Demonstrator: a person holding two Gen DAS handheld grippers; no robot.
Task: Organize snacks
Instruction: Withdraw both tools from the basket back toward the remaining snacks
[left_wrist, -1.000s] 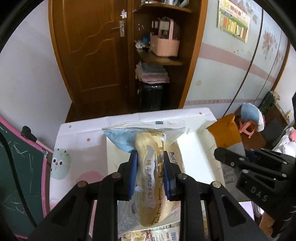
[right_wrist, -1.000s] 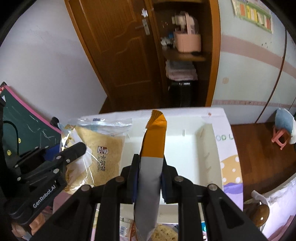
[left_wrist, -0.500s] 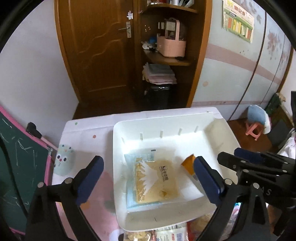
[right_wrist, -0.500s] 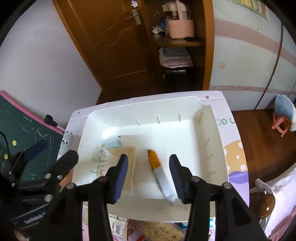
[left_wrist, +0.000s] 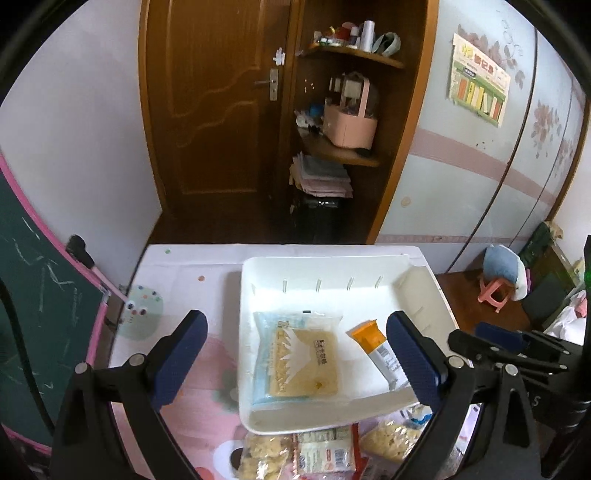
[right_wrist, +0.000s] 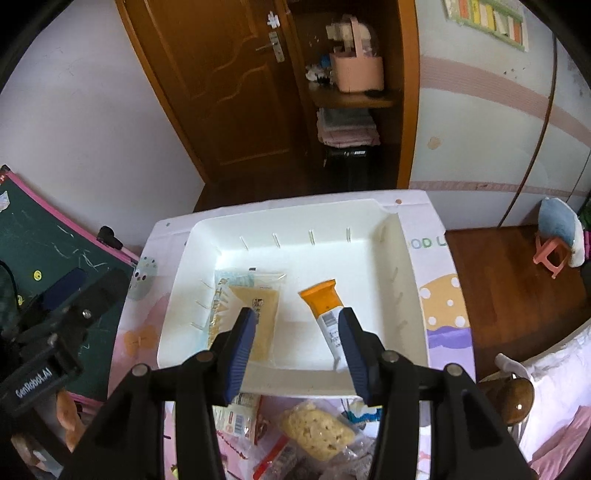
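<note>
Left wrist view: the left gripper (left_wrist: 293, 354) stands wide apart, empty, above the white tray (left_wrist: 325, 417). A cracker packet (left_wrist: 299, 358) lies flat in the tray; an orange stick pack (left_wrist: 376, 349) lies apart at its 3 o'clock.

Right wrist view: the right gripper (right_wrist: 297, 334) is partly open, empty; loose snacks (right_wrist: 316, 430) lie at the tray's 6 o'clock

Right gripper (right_wrist: 297, 339): your blue-padded fingers (right_wrist: 242, 341) stand apart with nothing between them, above the tray's near edge.
Tray: the white rectangular plastic tray (right_wrist: 402, 280) sits on the patterned surface (right_wrist: 439, 295).
Inside: a clear square cracker packet (right_wrist: 245, 314) lies left; an orange-and-grey stick sachet (right_wrist: 325, 312) lies right, apart.
Near side: loose snack packets (right_wrist: 314, 435) lie just outside the tray.
</note>
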